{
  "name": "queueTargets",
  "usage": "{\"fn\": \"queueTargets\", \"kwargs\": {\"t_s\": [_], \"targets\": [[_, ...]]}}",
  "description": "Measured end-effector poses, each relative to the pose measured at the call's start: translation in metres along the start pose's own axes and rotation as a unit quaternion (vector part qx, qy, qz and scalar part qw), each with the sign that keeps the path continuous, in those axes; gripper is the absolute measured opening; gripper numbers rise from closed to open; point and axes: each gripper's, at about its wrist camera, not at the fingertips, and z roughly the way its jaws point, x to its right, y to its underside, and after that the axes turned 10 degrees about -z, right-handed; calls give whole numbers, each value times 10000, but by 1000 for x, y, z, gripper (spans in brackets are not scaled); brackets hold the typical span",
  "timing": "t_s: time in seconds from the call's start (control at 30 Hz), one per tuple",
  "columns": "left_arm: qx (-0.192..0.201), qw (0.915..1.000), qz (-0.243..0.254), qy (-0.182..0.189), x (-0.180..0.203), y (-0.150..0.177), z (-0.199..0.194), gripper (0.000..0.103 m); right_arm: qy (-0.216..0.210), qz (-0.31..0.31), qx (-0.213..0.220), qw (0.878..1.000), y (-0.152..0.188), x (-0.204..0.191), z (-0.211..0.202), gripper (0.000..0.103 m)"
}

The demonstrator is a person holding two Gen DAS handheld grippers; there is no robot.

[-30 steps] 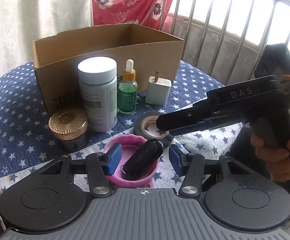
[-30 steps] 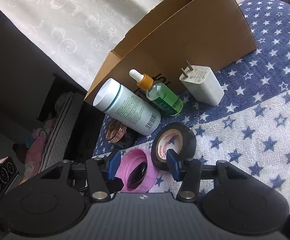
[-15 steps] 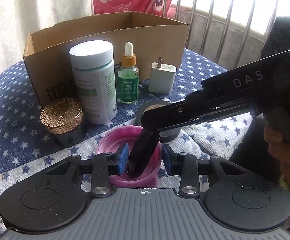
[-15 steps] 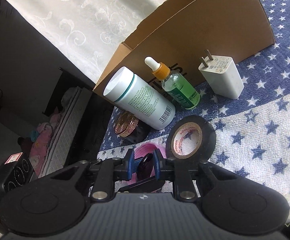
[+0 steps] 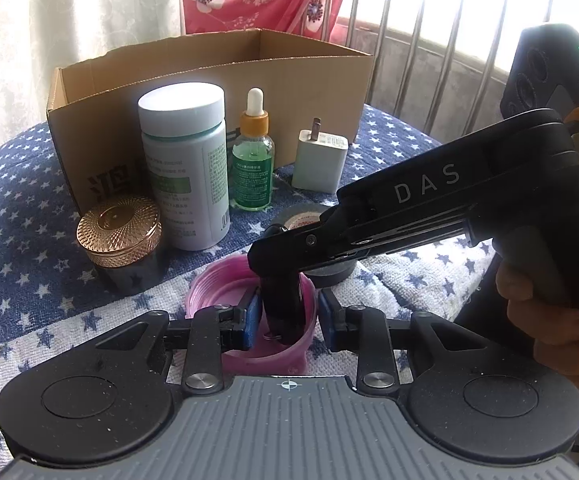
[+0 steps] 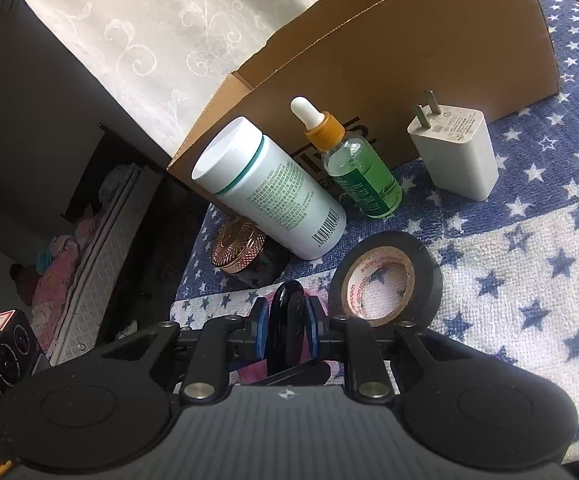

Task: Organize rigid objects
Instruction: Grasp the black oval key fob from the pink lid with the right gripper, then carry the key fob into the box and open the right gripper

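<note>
**Two claws meet at the pink cup**

The right gripper [image 6: 286, 330] is clamped on a small black fob [image 6: 285, 312], its blue pads pressing both sides. The fob stands inside the pink cup [image 5: 249, 320] on the star-patterned cloth [image 5: 17, 216]. The left gripper [image 5: 287, 316] has just been closing around that cup, one pad at the rim, the other just beside it. Behind stand a gold-lidded jar [image 5: 118, 236], white bottle [image 5: 185, 168], green dropper bottle [image 5: 251, 160], charger plug [image 5: 319, 162], tape roll [image 6: 385, 280] and a cardboard box [image 5: 309, 76].
</note>
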Motion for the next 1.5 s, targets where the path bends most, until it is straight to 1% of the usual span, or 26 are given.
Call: {"fn": "queueTargets", "kwargs": {"t_s": [0.1, 0.23, 0.27, 0.33, 0.47, 0.63, 0.7, 0.77, 0.83, 0.87, 0.97, 1.03, 1.1, 1.2, 1.3, 1.33, 1.37, 1.43, 1.5], "targets": [[82, 10000, 20, -12, 3, -1, -6, 28, 9, -93, 85, 9999, 0, -5, -4, 21], [189, 9998, 17, -43, 5, -3, -16, 22, -26, -213, 199, 9996, 0, -13, -11, 21], [232, 9997, 13, -43, 6, -5, -20, 22, -42, -232, 221, 9995, -1, -15, -13, 21], [368, 9993, 45, -65, 9, -9, -29, 22, -96, -324, 302, 9990, -3, -20, -19, 21], [799, 9963, 205, -219, 15, -25, -53, 22, -184, -695, 546, 9959, -17, -41, -36, 21], [1248, 9908, 269, -455, 15, -65, -75, 23, -323, -1415, 897, 9853, -60, -76, -50, 21], [1316, 9894, 228, -570, 10, -88, -76, 23, -385, -1658, 979, 9805, -83, -85, -51, 21], [1279, 9898, 128, -622, -1, -111, -69, 23, -451, -1784, 965, 9782, -109, -88, -45, 21], [1099, 9920, -77, -617, -17, -136, -56, 23, -456, -1828, 835, 9785, -139, -88, -33, 21], [947, 9934, -191, -624, -26, -148, -46, 23, -464, -1790, 725, 9801, -152, -87, -23, 21], [572, 9949, -427, -717, -53, -173, -13, 23, -507, -1496, 249, 9871, -191, -67, 11, 21], [326, 9946, -577, -804, -67, -186, 12, 22, -538, -1215, -156, 9910, -213, -49, 41, 21], [13, 9931, -704, -940, -78, -195, 38, 22, -529, -906, -511, 9932, -225, -29, 69, 21], [-371, 9889, -802, -1198, -92, -192, 64, 23, -400, -606, -1011, 9922, -234, -6, 109, 18], [-487, 9855, -897, -1358, -99, -189, 71, 26, -239, -500, -1351, 9893, -238, 9, 139, 17], [-481, 9855, -909, -1346, -100, -188, 70, 29, -249, -521, -1508, 9869, -239, 10, 149, 17], [-467, 9859, -919, -1316, -101, -189, 69, 36, -236, -461, -1612, 9856, -240, 11, 155, 17], [-386, 9862, -903, -1334, -100, -188, 65, 41, -130, -471, -1788, 9827, -241, 14, 167, 19], [-286, 9861, -836, -1405, -98, -189, 58, 47, -3, -408, -1873, 9815, -242, 16, 173, 20]]}}
